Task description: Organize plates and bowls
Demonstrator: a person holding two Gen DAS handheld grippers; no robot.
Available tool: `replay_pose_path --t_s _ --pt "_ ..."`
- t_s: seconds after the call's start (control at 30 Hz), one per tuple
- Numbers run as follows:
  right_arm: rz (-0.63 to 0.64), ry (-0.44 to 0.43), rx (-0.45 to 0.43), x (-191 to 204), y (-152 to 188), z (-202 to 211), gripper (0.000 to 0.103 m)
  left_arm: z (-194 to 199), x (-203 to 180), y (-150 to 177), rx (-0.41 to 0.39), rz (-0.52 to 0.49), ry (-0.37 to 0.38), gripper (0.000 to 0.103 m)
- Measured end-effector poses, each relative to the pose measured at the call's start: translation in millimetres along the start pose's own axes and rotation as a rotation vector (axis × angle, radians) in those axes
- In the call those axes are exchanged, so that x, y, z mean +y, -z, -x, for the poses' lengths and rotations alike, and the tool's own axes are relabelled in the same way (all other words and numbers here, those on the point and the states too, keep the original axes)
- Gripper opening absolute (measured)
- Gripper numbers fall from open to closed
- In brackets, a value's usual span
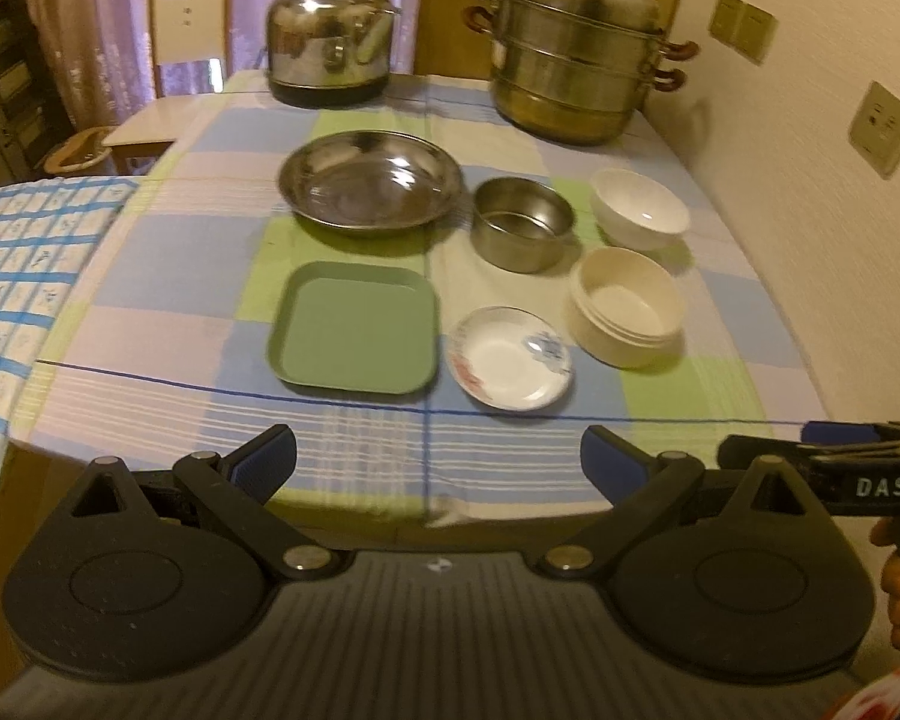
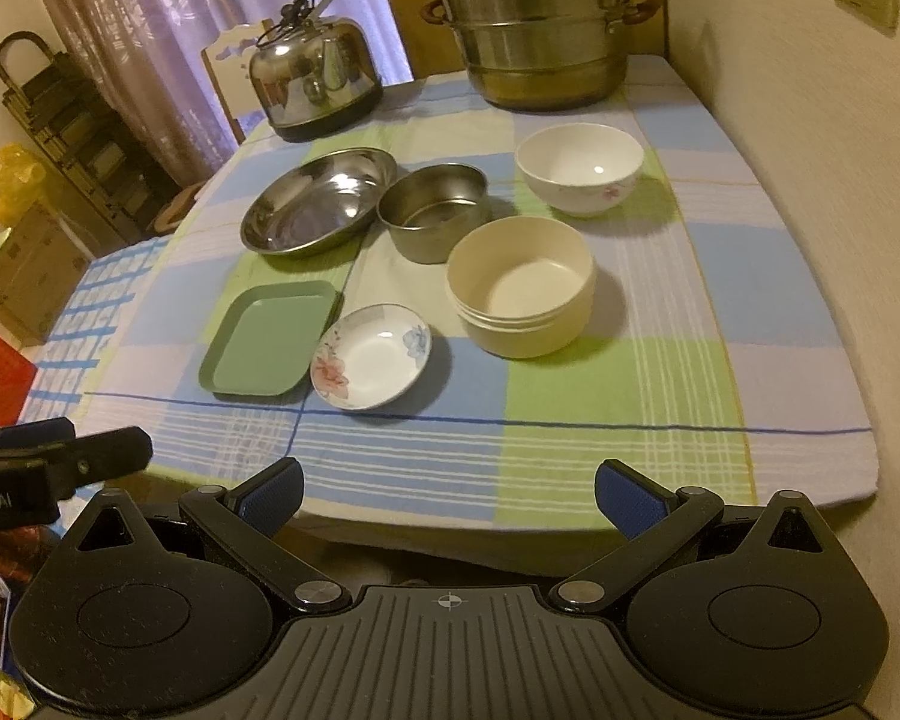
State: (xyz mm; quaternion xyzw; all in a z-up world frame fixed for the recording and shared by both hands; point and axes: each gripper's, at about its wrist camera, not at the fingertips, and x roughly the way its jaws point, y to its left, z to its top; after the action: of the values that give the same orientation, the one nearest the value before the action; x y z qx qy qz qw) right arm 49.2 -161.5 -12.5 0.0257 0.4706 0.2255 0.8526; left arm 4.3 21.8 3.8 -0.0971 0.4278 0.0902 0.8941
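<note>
On the checked tablecloth lie a green square plate (image 1: 354, 327) (image 2: 270, 339), a small floral saucer (image 1: 510, 358) (image 2: 372, 357), a wide steel plate (image 1: 369, 183) (image 2: 318, 201), a steel bowl (image 1: 522, 222) (image 2: 435, 210), a cream bowl (image 1: 627, 303) (image 2: 522, 285) and a white floral bowl (image 1: 639, 207) (image 2: 579, 168). My left gripper (image 1: 438, 456) is open and empty at the table's near edge. My right gripper (image 2: 450, 489) is open and empty, also at the near edge, to the right of the left one.
A steel kettle (image 1: 330, 45) (image 2: 315, 75) and a stacked steel steamer pot (image 1: 576, 54) (image 2: 540, 24) stand at the table's far end. A wall (image 1: 822, 180) with sockets runs along the right side. A chair (image 1: 189, 18) stands behind the table's far left.
</note>
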Motion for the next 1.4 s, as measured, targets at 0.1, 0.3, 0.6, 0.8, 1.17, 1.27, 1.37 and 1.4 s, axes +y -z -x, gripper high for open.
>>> replay_pose_path --t_s 0.1,0.3,0.6,0.8,1.17,1.27,1.37,1.4 --pt "0.0 -0.02 -0.003 3 -4 -7 0.103 -5 12 -4 -0.005 0.008 -0.032 0.101" --pt "-0.004 -0.055 -0.007 15 -17 -27 0.103 -23 40 -14 0.0 0.006 -0.079 0.101" --pt "0.001 -0.1 0.002 44 -37 -70 0.102 -68 80 -38 0.05 -0.008 -0.098 0.1" --pt "0.003 -0.133 0.027 70 -48 -108 0.084 -101 99 -52 0.083 -0.021 -0.081 0.096" --pt "-0.029 -0.132 0.051 101 -69 -171 0.049 -161 127 -76 0.139 -0.071 -0.048 0.092" --pt "-0.052 -0.11 0.054 103 -75 -187 0.04 -175 130 -81 0.151 -0.087 -0.036 0.089" --pt "-0.075 -0.086 0.065 103 -82 -201 0.031 -188 135 -86 0.171 -0.096 -0.026 0.086" --pt "-0.081 -0.076 0.071 102 -84 -206 0.029 -191 137 -86 0.175 -0.096 -0.023 0.085"
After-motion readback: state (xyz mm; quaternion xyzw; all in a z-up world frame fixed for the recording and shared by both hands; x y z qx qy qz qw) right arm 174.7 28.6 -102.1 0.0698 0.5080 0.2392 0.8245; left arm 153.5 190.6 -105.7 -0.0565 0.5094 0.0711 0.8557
